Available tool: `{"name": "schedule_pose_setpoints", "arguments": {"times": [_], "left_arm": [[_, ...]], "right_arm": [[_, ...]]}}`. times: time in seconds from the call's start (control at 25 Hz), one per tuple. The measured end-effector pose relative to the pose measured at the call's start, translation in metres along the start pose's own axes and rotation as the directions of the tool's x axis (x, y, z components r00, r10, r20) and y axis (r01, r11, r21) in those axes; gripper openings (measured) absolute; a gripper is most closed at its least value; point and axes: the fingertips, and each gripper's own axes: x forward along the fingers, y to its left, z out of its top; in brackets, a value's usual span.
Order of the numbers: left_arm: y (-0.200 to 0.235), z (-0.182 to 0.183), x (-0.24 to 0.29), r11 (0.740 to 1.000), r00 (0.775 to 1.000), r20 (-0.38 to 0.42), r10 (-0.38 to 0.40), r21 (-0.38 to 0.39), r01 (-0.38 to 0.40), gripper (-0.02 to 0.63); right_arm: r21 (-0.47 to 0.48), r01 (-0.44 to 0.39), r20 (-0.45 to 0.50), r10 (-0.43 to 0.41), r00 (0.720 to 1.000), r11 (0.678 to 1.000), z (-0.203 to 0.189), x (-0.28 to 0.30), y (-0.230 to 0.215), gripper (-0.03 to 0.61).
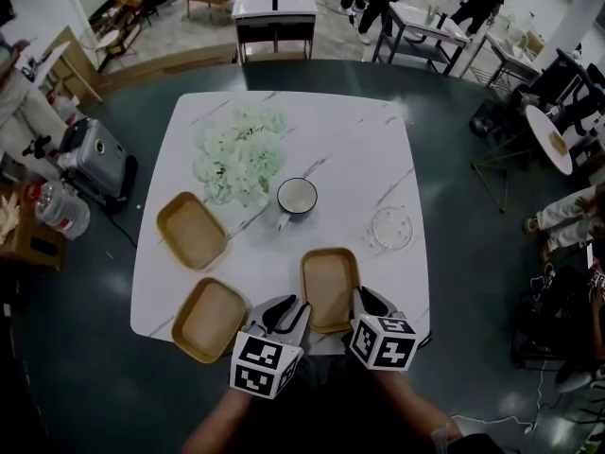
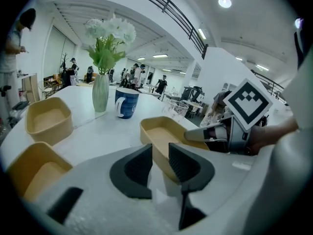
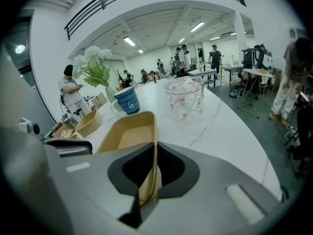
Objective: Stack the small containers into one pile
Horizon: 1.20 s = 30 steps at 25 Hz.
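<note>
On the white marbled desk (image 1: 350, 149) lie three shallow tan containers, none of them stacked. The nearest container (image 1: 330, 288) sits at the desk's near edge, between the two claws. The right claw (image 3: 155, 160) is pinched tight on the thin right wall of that container, the rim standing up between its dark pads. The left claw (image 2: 160, 163) stands fairly wide, its pads apart on either side of the same container's near left corner and not pressing on it. A second container (image 1: 210, 319) rests at the near left corner of the desk, and a third container (image 1: 192, 231) lies beyond it toward the left edge. Farther back are a dark blue mug (image 1: 297, 198), a clear glass bowl (image 1: 391, 228) to its right, and a vase of pale flowers (image 1: 240, 154).
</note>
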Motion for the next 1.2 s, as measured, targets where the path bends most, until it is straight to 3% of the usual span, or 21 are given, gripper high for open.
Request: {"name": "schedule_pose_setpoints", "arguments": {"times": [0.44,0.72,0.92,1.2], "left_arm": [[0.004,0.016,-0.033,0.999,0.996,0.092,0.018,-0.032,-0.015,0.101],[0.017,0.026,-0.063,0.984,0.975,0.163,0.150,-0.121,-0.132,0.110],[0.028,0.026,-0.093,0.947,0.938,0.197,0.284,-0.210,-0.243,0.112],[0.030,0.018,-0.120,0.883,0.877,0.235,0.420,-0.330,-0.334,0.115]], "right_arm": [[-0.018,-0.066,0.059,0.067,0.996,0.998,0.023,-0.016,0.021,0.012],[-0.113,-0.221,0.024,0.225,0.974,0.969,0.039,-0.016,0.062,0.014],[-0.185,-0.353,-0.023,0.355,0.934,0.917,0.048,-0.014,0.098,0.014],[-0.263,-0.484,-0.108,0.473,0.875,0.835,0.041,-0.014,0.139,0.014]]}}
